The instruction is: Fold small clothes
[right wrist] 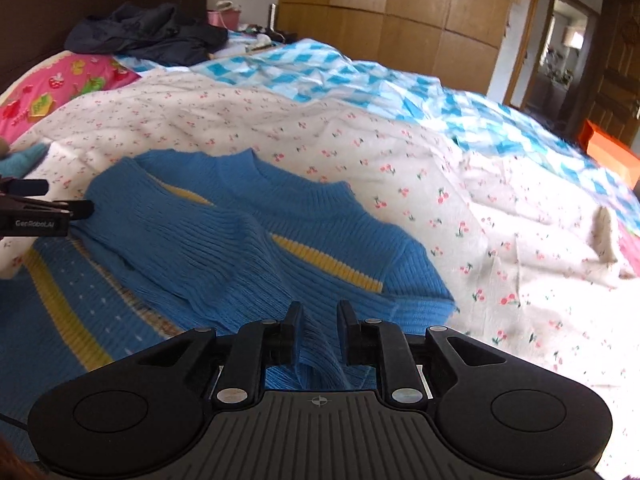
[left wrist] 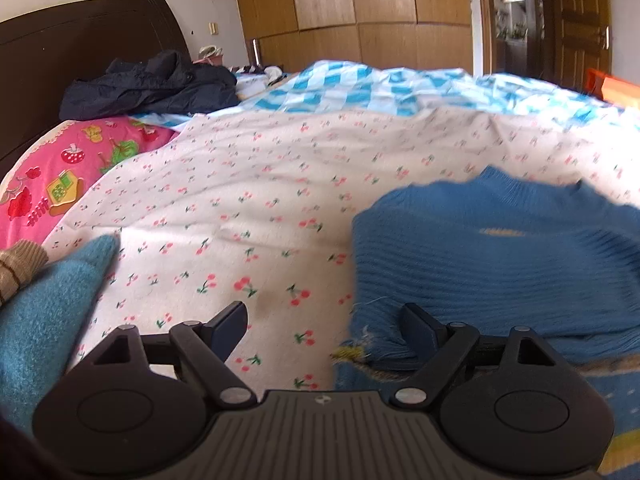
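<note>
Sweater on cherry-print bedspread, right of left gripper, jaws wide apart, empty; teal knit to its left | Right gripper: jaws narrowly apart over sweater's folded sleeve; yellow stripe visible only here.

Blue sweater ribbed knit; sheet soft matt cotton; wardrobe smooth wood.

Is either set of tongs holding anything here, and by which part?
Nothing is held. The left tongs stand wide open at the blue sweater's edge. The right tongs stand slightly apart over its folded sleeve, pads not visibly pressing it.
</note>
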A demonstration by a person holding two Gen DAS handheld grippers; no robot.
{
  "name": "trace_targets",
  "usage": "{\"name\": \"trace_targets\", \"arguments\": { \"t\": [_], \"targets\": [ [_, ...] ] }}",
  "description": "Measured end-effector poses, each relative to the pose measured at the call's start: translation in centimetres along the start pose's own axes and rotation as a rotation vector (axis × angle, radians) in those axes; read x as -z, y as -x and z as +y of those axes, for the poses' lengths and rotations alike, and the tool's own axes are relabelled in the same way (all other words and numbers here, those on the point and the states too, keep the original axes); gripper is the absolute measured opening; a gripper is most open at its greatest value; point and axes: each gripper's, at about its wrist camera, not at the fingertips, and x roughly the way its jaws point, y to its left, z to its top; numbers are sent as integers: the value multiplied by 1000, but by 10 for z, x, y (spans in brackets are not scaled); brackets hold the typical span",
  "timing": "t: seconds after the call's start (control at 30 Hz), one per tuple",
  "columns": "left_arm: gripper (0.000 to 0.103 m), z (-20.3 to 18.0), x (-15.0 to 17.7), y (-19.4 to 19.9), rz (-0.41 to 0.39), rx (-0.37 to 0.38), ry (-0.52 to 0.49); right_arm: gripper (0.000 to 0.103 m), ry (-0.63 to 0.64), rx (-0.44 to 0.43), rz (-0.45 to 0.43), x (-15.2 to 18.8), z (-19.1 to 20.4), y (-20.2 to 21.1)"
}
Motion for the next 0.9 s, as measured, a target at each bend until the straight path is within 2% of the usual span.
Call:
{"name": "trace_targets", "arguments": {
  "t": [0.1,0.23,0.4,0.47,0.57,0.73,0.9],
  "targets": [
    [91,10,8,2,-16,9,18,22,-47,83,60,12,-14,-17],
    [91,13,6,4,-5,-12,36,23,-168,45,71,14,-35,-13],
    [90,7,0,21,-57,-25,17,23,-209,11,3,12,-34,5],
    [90,4,-2,23,-64,-17,3,25,-199,13,18,12,-31,0],
    [91,-2,2,11,-17,-78,-68,25,-184,60,79,16,-31,-16],
    [91,14,6,16,-5,-54,12,25,-229,53,49,15,-40,-6],
    [90,11,11,29,-31,-38,15,25,-328,17,22,16,-55,-2]
  ]
}}
